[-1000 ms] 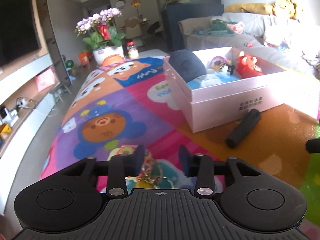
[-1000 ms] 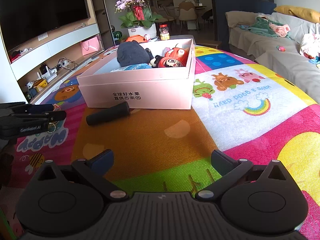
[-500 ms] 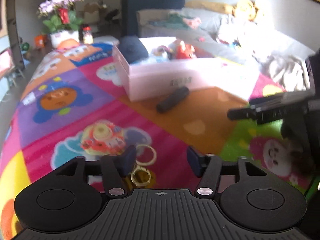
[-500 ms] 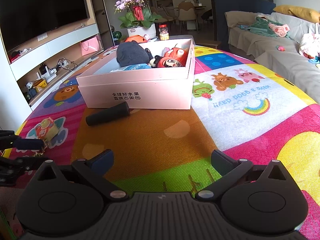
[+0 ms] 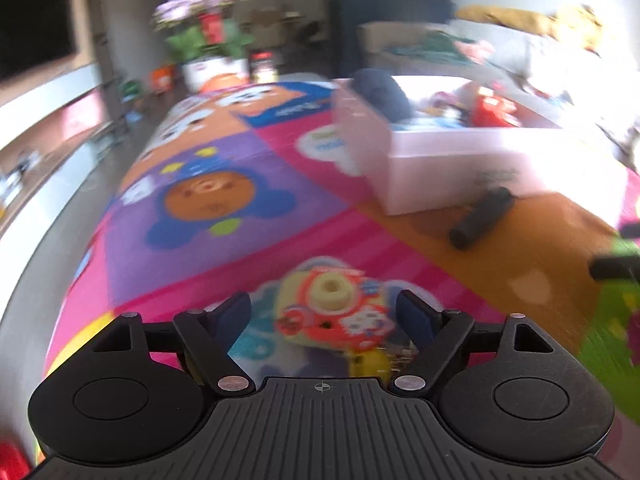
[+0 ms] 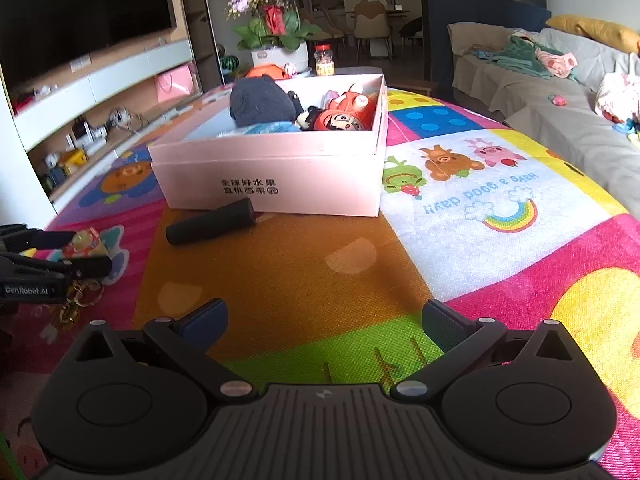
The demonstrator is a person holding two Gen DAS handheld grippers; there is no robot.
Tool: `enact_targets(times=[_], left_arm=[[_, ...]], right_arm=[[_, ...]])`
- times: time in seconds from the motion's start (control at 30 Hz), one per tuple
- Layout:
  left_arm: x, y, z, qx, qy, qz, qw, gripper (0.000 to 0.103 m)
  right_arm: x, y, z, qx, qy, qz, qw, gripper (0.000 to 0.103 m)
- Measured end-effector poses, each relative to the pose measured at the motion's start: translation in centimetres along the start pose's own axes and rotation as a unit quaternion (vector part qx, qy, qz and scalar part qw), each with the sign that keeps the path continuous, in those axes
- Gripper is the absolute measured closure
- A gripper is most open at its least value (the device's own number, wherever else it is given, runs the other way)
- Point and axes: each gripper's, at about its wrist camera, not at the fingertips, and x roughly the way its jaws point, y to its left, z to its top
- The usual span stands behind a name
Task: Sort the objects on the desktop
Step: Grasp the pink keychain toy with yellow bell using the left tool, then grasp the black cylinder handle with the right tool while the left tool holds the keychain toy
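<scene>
Left claw (image 5: 324,312) now wider, astride toy-camera keychain (image 5: 332,312), previously beside it.

Background only: a cartoon play mat (image 6: 472,200) covers the surface. Beyond it, potted orchids (image 6: 276,20) with a jar (image 6: 324,60) just beside. A dark TV (image 6: 84,16) hangs at left, a sofa (image 6: 552,92) strewn with clothes at right.

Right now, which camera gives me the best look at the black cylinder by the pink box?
The right wrist view: the black cylinder is sharp, lying whole on the mat before the pink box. The left wrist view shows it too, but motion-blurred and off to the right.
</scene>
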Motion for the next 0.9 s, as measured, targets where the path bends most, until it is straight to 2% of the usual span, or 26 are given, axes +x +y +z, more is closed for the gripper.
enact_targets(times=[0.1,0.17,0.23,0.37,0.53,0.6,0.63,0.67,0.73,0.83,0.9], left_arm=[[-0.1,1.1,-0.3,-0.048,-0.003,0.042,0.9979,0.016],[-0.4,1.9,-0.5,-0.077,-0.008,0.050,0.9957,0.014],[-0.5,2.6,-0.6,-0.093,-0.012,0.043,0.9947,0.008],[-0.9,2.9,-0.7,-0.094,-0.025,0.026,0.9949,0.007],[-1.0,2.9,-0.8,-0.092,-0.033,0.007,0.9952,0.007],[-0.8,2.8,-0.6,-0.091,-0.029,0.007,0.9954,0.007],[-0.6,2.8,-0.6,-0.088,-0.024,0.007,0.9958,0.007],[-0.5,2.6,-0.5,-0.084,-0.018,0.009,0.9963,0.007],[-0.3,2.0,-0.4,-0.065,-0.012,0.011,0.9977,0.012],[-0.3,0.8,-0.4,-0.027,-0.012,0.019,0.9994,0.027],[-0.4,0.2,-0.5,-0.008,-0.015,0.025,0.9995,0.032]], right_arm=[[0.6,1.7,0.9,-0.041,0.009,0.008,0.999,0.000],[1.0,3.4,1.8,-0.073,0.008,0.022,0.997,0.000],[1.7,5.0,2.7,-0.096,0.009,0.038,0.995,0.000],[4.3,7.6,3.9,-0.125,0.016,0.040,0.991,0.000],[6.7,8.7,4.9,-0.121,0.026,0.041,0.991,0.000],[6.9,9.2,5.2,-0.130,0.028,0.048,0.990,0.011],[6.8,9.3,5.4,-0.131,0.032,0.056,0.989,0.024],[6.6,9.4,5.6,-0.129,0.039,0.066,0.989,0.029],[5.8,9.5,5.6,-0.130,0.044,0.072,0.988,0.029],[4.0,9.4,5.0,-0.142,0.031,0.072,0.987,0.029],[2.7,8.6,4.6,-0.136,0.031,0.080,0.987,0.029]])
